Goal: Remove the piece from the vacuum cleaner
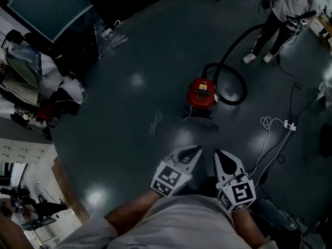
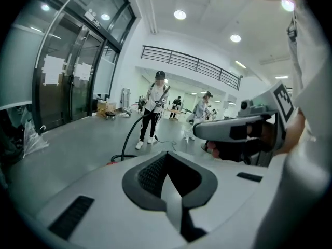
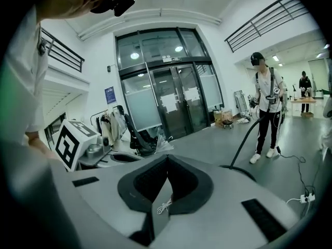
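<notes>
Both grippers are held low and close against the person's torso, side by side, pointing forward over the floor. Left gripper: jaws fully together, nothing between them. Right gripper: jaws also together; a small white thread lies on the seam where they meet, nothing else is there. Neither gripper touches any object.

Surroundings: a white cable lies loose on the floor left of the machine; a power strip with a coiled white lead lies to the right. Piled clothing and bags stand along the left edge. A second person stands at the far right, holding the far end of the hose.

Vacuum cleaner: red canister body with a yellow label on top, standing on the floor well ahead of both grippers. Its black hose loops around the right side of the body, then runs across the floor to the second person
</notes>
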{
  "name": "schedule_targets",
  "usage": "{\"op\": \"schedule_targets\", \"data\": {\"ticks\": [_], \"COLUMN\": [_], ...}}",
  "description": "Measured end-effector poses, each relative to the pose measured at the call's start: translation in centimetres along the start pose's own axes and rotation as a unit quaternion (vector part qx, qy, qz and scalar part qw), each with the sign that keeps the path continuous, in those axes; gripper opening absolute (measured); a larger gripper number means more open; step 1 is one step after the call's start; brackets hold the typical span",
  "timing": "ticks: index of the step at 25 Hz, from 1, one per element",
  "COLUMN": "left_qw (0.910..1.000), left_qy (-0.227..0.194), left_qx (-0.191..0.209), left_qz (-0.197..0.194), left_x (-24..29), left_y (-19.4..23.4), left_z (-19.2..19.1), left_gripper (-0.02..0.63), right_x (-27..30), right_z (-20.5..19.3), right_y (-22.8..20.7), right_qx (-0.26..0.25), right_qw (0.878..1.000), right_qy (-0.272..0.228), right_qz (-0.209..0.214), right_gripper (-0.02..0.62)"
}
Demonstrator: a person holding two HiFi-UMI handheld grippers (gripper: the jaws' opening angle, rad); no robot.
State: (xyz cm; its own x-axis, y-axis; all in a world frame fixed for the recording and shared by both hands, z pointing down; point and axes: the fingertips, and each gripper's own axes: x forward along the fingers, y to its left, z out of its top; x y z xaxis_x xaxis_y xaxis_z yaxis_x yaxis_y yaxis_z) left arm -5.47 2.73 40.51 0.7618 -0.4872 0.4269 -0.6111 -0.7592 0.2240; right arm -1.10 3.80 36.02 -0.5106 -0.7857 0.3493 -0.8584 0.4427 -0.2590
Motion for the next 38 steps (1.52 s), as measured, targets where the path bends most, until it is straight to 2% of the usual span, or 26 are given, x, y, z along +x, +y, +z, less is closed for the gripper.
{"op": "schedule_targets", "data": {"ticks": [5, 12, 18, 21, 23, 25, 30, 32, 34, 37, 38], "left_qw": [0.9968, 0.9883, 0.9734, 0.9639, 0.9554, 0.9412, 0.8833, 0.8684, 0.8646, 0.8652, 0.8644], "left_qy": [0.039, 0.086, 0.15, 0.185, 0.21, 0.24, 0.321, 0.339, 0.346, 0.354, 0.355], "left_qx": [0.055, 0.101, 0.14, 0.157, 0.171, 0.199, 0.288, 0.305, 0.309, 0.302, 0.304], "left_qz": [-0.042, -0.075, -0.102, -0.11, -0.117, -0.13, -0.185, -0.194, -0.192, -0.188, -0.186], "left_x": [5.6, 15.9, 25.4, 30.1, 32.8, 35.3, 38.9, 39.8, 40.7, 41.7, 41.9], "left_y": [5.3, 11.7, 17.4, 20.3, 21.8, 23.1, 24.7, 25.0, 25.4, 25.9, 26.1], "left_z": [-3.4, -9.3, -19.6, -24.8, -28.6, -32.6, -41.6, -43.7, -45.2, -46.6, -46.8], "left_gripper": [0.006, 0.006, 0.013, 0.064, 0.096, 0.123, 0.163, 0.163, 0.164, 0.163, 0.131], "right_x": [3.6, 9.8, 17.0, 20.7, 22.6, 24.1, 26.0, 26.4, 26.5, 26.5, 26.4], "right_z": [-0.9, -2.9, -7.9, -11.2, -13.4, -15.5, -19.0, -19.9, -20.6, -21.4, -21.6], "right_y": [-2.1, -8.5, -14.2, -16.8, -18.3, -19.6, -21.5, -21.9, -22.0, -21.8, -21.8], "right_qx": [0.016, 0.026, 0.043, 0.049, 0.051, 0.052, 0.056, 0.056, 0.056, 0.057, 0.057], "right_qw": [1.0, 0.999, 0.999, 0.999, 0.999, 0.998, 0.998, 0.998, 0.998, 0.997, 0.997], "right_qy": [0.014, 0.016, 0.007, 0.003, 0.006, 0.013, 0.025, 0.032, 0.036, 0.045, 0.049], "right_qz": [-0.021, -0.023, -0.013, -0.015, -0.014, -0.012, -0.013, -0.01, -0.006, 0.002, 0.003], "right_gripper": [0.017, 0.017, 0.017, 0.017, 0.017, 0.017, 0.017, 0.017, 0.017, 0.017, 0.017]}}
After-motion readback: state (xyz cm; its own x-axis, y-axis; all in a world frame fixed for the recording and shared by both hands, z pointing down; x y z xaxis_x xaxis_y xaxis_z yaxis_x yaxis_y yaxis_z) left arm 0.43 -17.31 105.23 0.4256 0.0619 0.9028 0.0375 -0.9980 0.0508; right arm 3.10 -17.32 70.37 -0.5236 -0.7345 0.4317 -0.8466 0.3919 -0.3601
